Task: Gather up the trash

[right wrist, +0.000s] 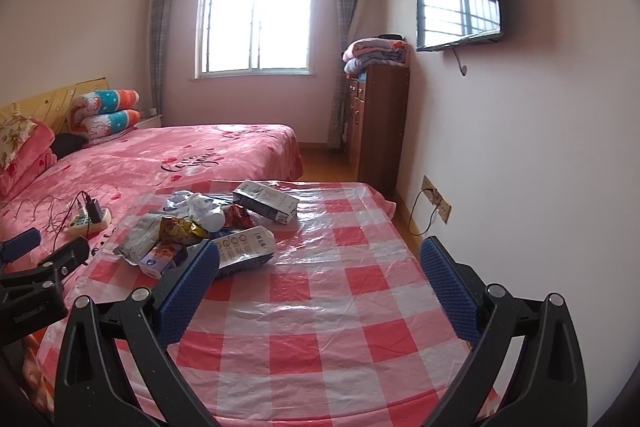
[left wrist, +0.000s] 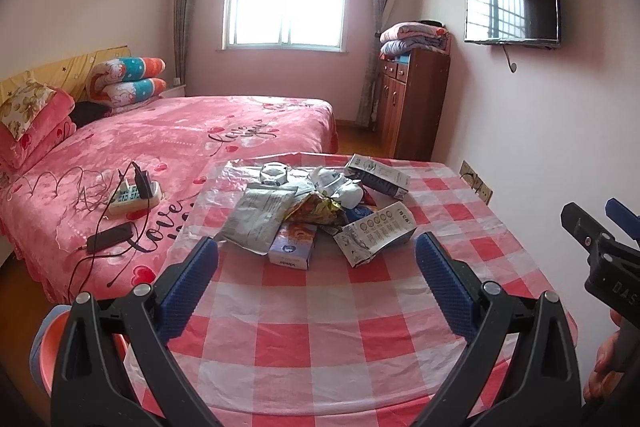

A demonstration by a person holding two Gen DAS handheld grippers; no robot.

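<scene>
A pink bed (left wrist: 168, 139) fills the left of the room, and just right of it stands a table (left wrist: 320, 327) under a red-checked cloth. A heap of trash (left wrist: 320, 207), made of flattened cartons, wrappers and a small box, lies on the table's far half. Nearer, the left gripper (left wrist: 316, 263) and right gripper (right wrist: 320, 267) hover with fingers released wide, grasping nothing.
</scene>
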